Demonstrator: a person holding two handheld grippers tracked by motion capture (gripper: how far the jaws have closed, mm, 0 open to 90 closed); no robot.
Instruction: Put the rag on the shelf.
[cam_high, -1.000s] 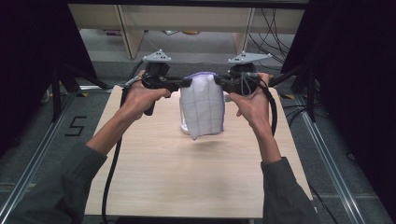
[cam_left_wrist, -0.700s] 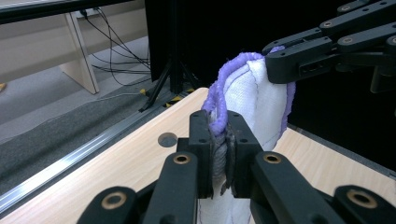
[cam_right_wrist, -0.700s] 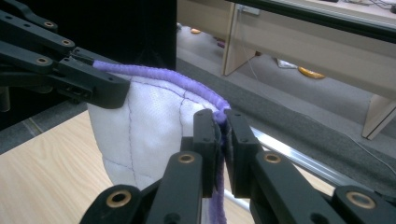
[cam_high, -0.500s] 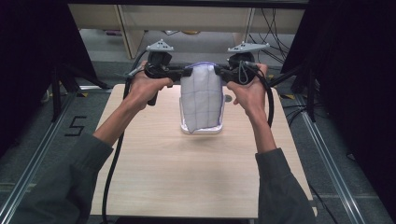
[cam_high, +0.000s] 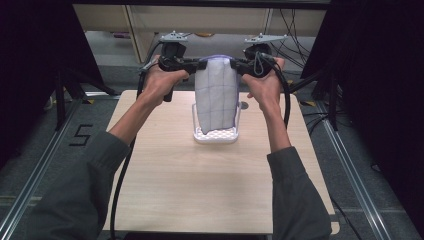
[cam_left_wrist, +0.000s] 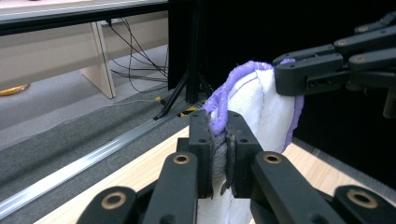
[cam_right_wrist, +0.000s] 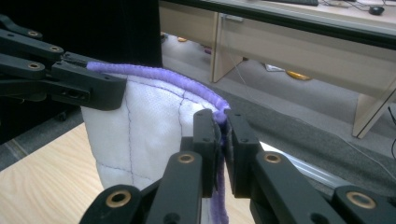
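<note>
Hanging between the two grippers above the far half of the wooden table is a white quilted cloth with a purple bound edge, possibly a small towel or mat folded over. The left gripper is clamped on the cloth's upper left corner and the right gripper on its upper right corner, so the top edge runs taut and nearly level between them while the rest drops straight down.

In the left gripper view, the two black jaws stand close together with the purple edge and grey-white fabric of the cloth pinched between them, and the other gripper bites the far corner at upper right. The right gripper view shows the same: its jaws are pressed onto the purple trim of the cloth, and the left gripper holds the opposite corner.

The cloth's lower end reaches down to a white perforated rack that stands on the table directly beneath it; whether the fabric touches the rack cannot be told. The person's left hand and right hand grasp the gripper handles, forearms in grey sleeves.
</note>
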